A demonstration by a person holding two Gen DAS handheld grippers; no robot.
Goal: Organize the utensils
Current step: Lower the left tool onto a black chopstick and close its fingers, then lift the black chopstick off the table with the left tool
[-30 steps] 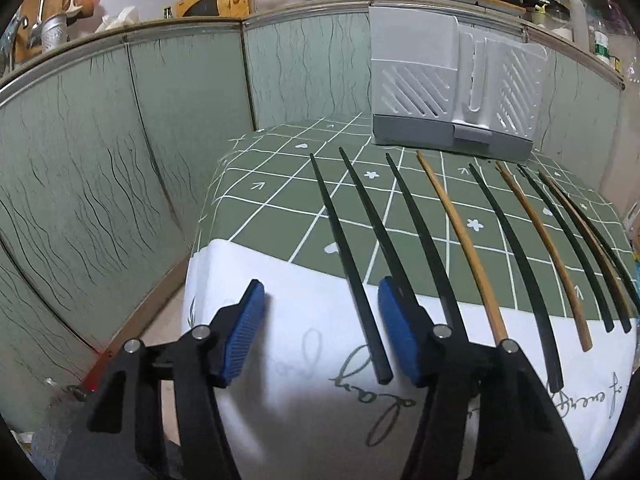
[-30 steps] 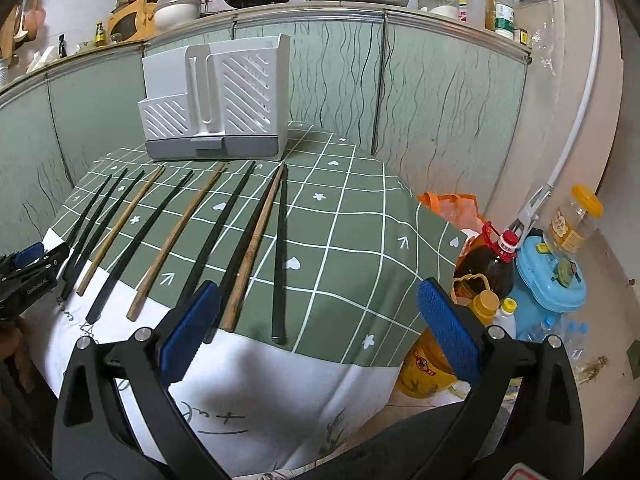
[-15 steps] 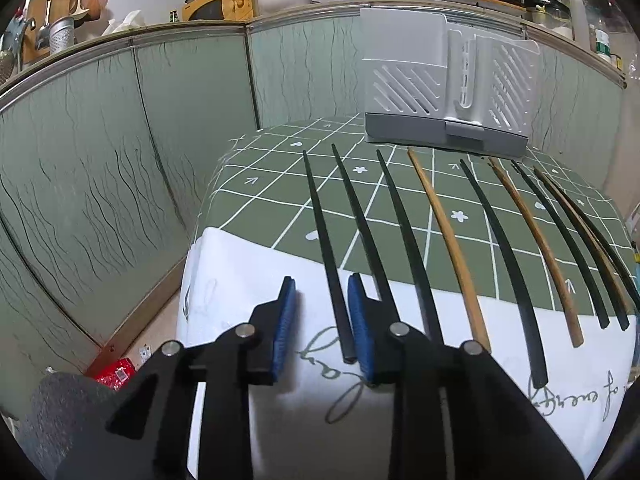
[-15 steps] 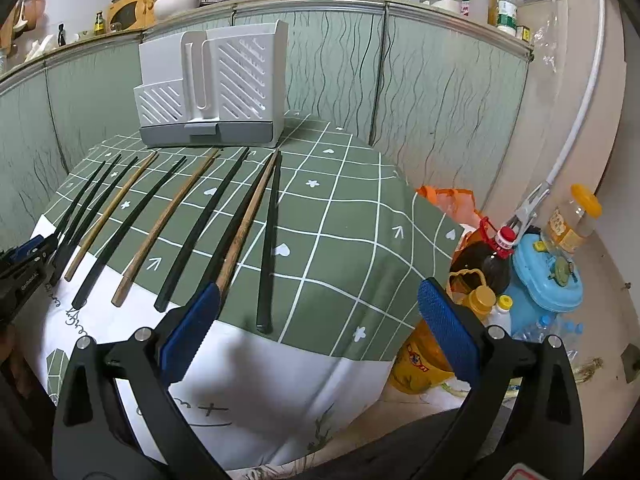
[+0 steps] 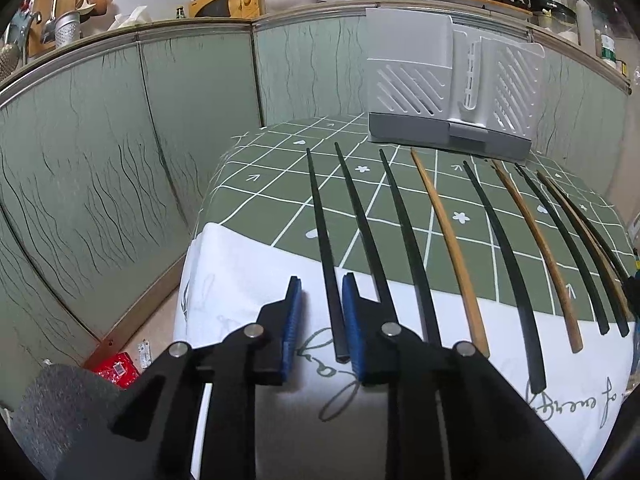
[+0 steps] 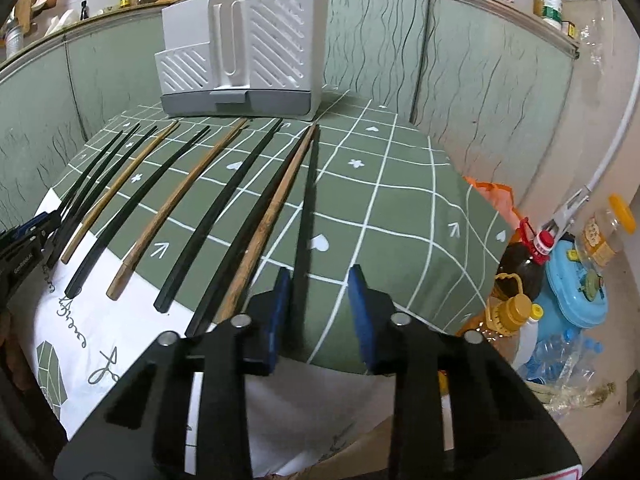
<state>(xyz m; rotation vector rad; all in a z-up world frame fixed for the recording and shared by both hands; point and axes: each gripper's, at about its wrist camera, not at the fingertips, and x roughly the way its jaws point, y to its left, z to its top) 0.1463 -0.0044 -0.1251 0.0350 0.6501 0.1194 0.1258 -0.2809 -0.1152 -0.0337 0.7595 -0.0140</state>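
Observation:
Several long chopsticks, black and wooden, lie side by side on a green checked tablecloth [image 5: 280, 184]. My left gripper [image 5: 320, 308] straddles the near end of the leftmost black chopstick [image 5: 324, 240], with its blue pads [image 5: 294, 312] a narrow gap apart and not pressing it. My right gripper [image 6: 320, 304] straddles the near end of the rightmost black chopstick [image 6: 308, 208], half open, its left pad close to the stick. A white slotted utensil holder [image 5: 448, 92] stands at the table's far edge; it also shows in the right wrist view [image 6: 240, 52].
Green panelled walls [image 5: 120, 160] surround the table at the left and back. Bottles and a blue container [image 6: 576, 292] stand on the floor to the right of the table. A white cloth [image 5: 240, 280] hangs over the near table edge.
Both grippers have moved forward to the chopstick ends and narrowed. The left closed around the leftmost black chopstick, the right came in from wide open over the rightmost one.

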